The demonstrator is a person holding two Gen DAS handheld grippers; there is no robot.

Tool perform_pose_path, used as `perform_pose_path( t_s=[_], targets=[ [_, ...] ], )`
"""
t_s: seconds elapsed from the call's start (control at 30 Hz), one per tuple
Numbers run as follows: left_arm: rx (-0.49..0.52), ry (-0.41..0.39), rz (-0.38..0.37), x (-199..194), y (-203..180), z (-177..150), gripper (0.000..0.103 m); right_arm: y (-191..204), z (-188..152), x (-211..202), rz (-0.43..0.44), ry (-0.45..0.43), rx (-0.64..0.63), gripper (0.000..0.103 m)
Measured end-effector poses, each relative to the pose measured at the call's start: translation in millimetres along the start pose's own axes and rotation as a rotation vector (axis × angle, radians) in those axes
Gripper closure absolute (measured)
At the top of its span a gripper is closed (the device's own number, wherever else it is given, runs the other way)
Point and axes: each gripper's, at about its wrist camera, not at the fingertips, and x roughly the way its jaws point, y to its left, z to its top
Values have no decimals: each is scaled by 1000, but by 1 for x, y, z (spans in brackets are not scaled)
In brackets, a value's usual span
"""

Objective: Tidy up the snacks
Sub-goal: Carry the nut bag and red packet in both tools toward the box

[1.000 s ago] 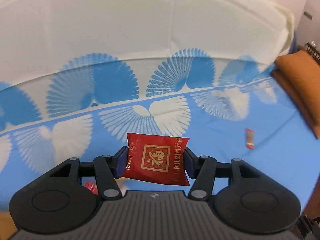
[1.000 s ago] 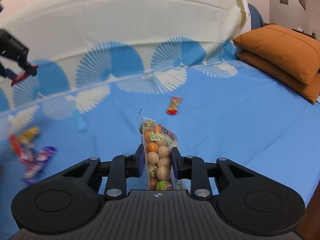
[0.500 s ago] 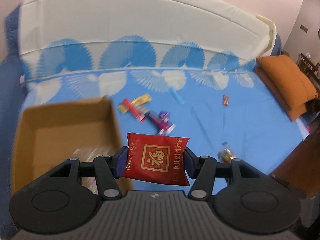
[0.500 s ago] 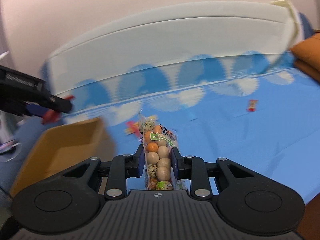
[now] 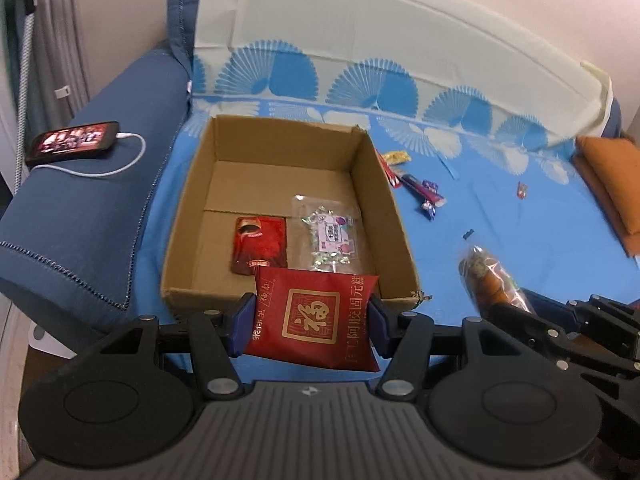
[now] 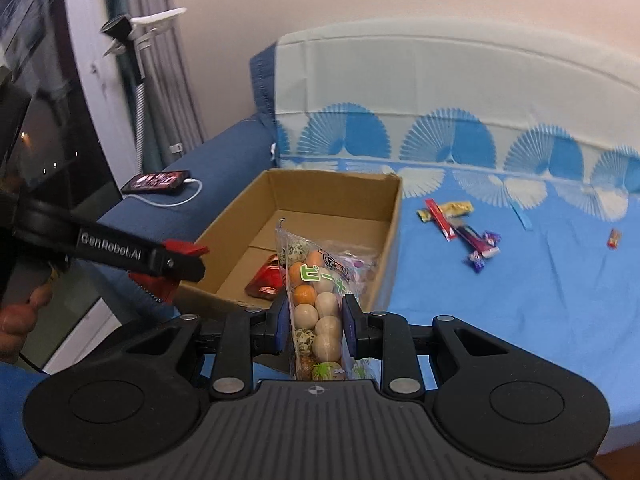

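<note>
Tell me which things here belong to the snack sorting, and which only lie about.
Job: cardboard box, red pouch in left gripper, egg-candy bag in right gripper, loose wrapped snacks.
Lying about: phone, charging cable, orange cushion.

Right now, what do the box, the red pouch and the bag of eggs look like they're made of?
Box: plain brown corrugated cardboard, matte, with creased flaps and a frayed corner.
Red pouch: probably coated paper or foil laminate, smooth, with gold printing.
Bag of eggs: clear glossy plastic film; the eggs show through it.
</note>
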Motion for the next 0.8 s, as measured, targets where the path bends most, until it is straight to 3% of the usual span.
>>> perform_pose_path(
  t_s=[0.27, 0.8],
  targets=[
    [-18, -43, -34, -14, 8, -11, 40, 33, -7, -12, -34, 11, -50, 74],
    [-31, -43, -28, -18, 10, -17, 40, 42, -8, -14, -39, 14, -83, 74]
  ],
)
